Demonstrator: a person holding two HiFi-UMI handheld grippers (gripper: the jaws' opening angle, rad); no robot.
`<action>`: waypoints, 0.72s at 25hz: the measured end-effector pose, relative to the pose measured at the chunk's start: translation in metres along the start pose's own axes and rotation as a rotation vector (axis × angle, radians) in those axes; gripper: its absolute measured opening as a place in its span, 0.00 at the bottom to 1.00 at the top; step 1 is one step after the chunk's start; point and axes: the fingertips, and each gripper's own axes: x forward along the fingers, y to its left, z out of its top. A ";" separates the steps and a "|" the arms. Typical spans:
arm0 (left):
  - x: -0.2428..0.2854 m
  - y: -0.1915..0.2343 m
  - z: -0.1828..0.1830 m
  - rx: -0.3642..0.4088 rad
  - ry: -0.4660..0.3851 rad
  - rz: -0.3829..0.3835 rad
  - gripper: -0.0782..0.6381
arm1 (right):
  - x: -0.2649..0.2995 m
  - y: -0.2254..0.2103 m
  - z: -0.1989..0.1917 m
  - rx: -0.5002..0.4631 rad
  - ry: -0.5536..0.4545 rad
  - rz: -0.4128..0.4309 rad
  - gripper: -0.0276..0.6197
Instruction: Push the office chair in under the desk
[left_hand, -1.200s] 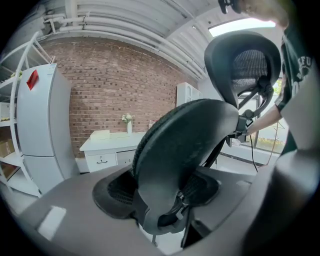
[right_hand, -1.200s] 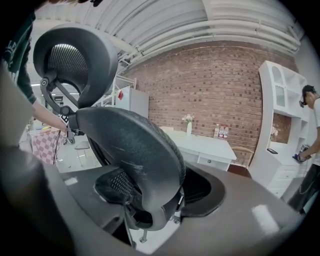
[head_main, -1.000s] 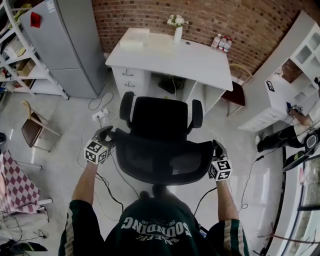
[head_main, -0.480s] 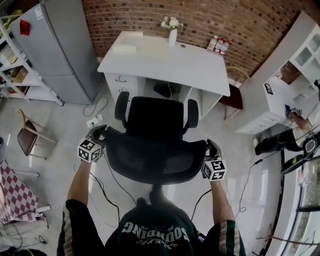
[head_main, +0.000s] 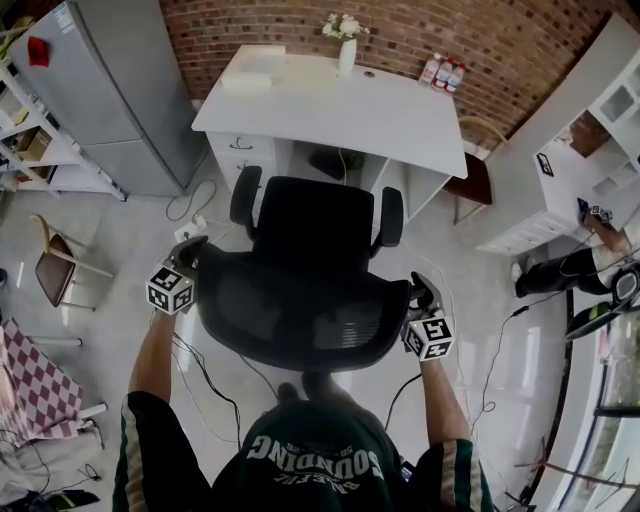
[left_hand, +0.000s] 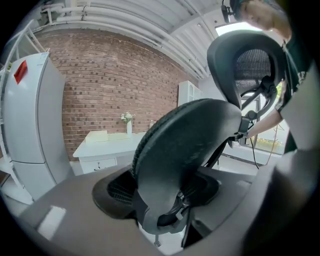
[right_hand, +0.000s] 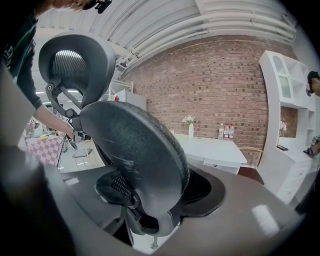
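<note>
Though hidden in head view, jaws of left gripper (left_hand: 162, 192) and just-tightened right gripper (right_hand: 162, 192) pinching chair backrest (head_main: 300, 310).

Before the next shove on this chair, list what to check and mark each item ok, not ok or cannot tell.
1. Left gripper clamped on the backrest edge: ok.
2. Right gripper clamped on the other edge: ok; its jaws have just been closing, with the edge between them.
3. Seat facing the desk opening: ok.
4. Opening free: not ok, a dark object sits in it.
5. Armrests fit under the desktop: cannot tell.
6. Floor cables clear of the wheels: cannot tell, the base is hidden.
</note>
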 end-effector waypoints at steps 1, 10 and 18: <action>-0.001 0.000 -0.001 0.000 0.001 -0.001 0.46 | 0.000 0.001 -0.001 0.003 -0.002 -0.004 0.43; -0.026 0.005 -0.018 -0.113 -0.001 0.167 0.49 | -0.024 0.004 -0.013 0.081 0.016 -0.047 0.44; -0.077 -0.039 -0.038 -0.141 -0.022 0.207 0.47 | -0.081 0.019 -0.023 0.083 -0.013 -0.116 0.34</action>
